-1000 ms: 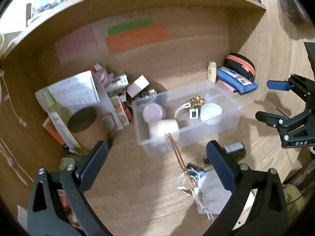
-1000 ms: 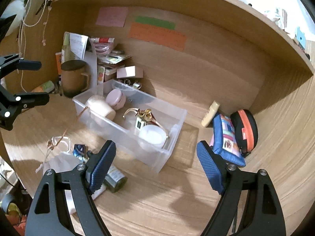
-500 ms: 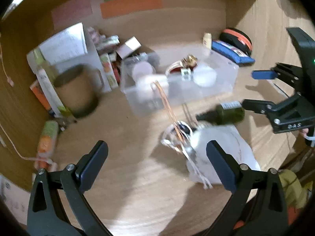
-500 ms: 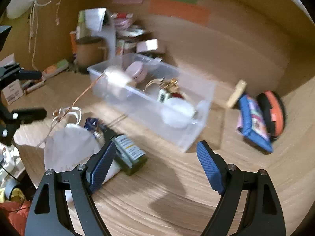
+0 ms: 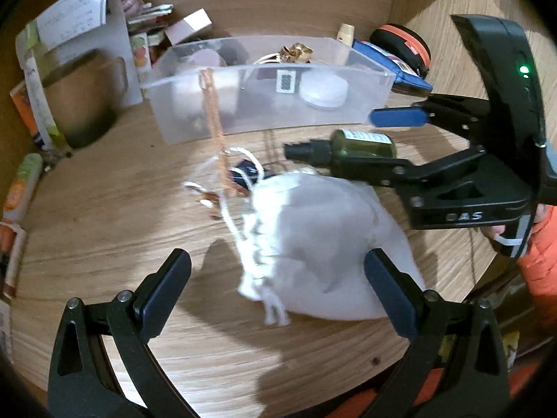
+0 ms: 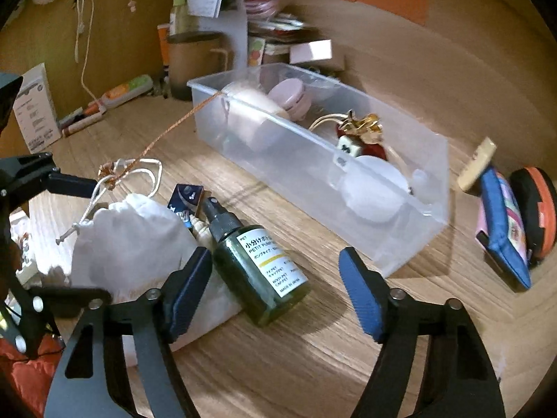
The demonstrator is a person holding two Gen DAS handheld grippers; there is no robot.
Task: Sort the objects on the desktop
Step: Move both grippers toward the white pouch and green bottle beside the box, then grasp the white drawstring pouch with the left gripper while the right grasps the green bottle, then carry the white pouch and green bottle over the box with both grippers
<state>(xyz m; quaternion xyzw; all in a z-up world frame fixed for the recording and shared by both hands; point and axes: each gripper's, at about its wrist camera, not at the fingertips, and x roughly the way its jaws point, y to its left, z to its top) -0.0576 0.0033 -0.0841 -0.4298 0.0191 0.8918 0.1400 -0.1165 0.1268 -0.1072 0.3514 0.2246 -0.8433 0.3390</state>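
A white drawstring pouch [image 5: 320, 244] lies on the wooden desk, in front of a clear plastic bin [image 5: 264, 118] that holds jars and trinkets. My left gripper [image 5: 278, 296] is open, its fingers straddling the pouch's near end without pressing on it. A dark green spray bottle [image 6: 261, 268] with a white label lies beside the pouch [image 6: 139, 240]. My right gripper [image 6: 275, 292] has the bottle between its blue pads. Its jaws are closing, and a gap still shows on both sides. In the left wrist view the right gripper [image 5: 362, 142] reaches in from the right around the bottle [image 5: 362, 139].
A brown mug [image 6: 195, 62], papers and small boxes crowd the back left. A blue pouch [image 6: 501, 230] and an orange-black case [image 6: 536, 216] lie right of the bin [image 6: 313, 181]. A copper cord [image 6: 174, 129] runs from the bin to the pouch's strings. Wooden walls enclose the desk.
Both grippers have come down close over the desk, so pouch and bottle now fill the near view. The right gripper's jaws stand narrower than before.
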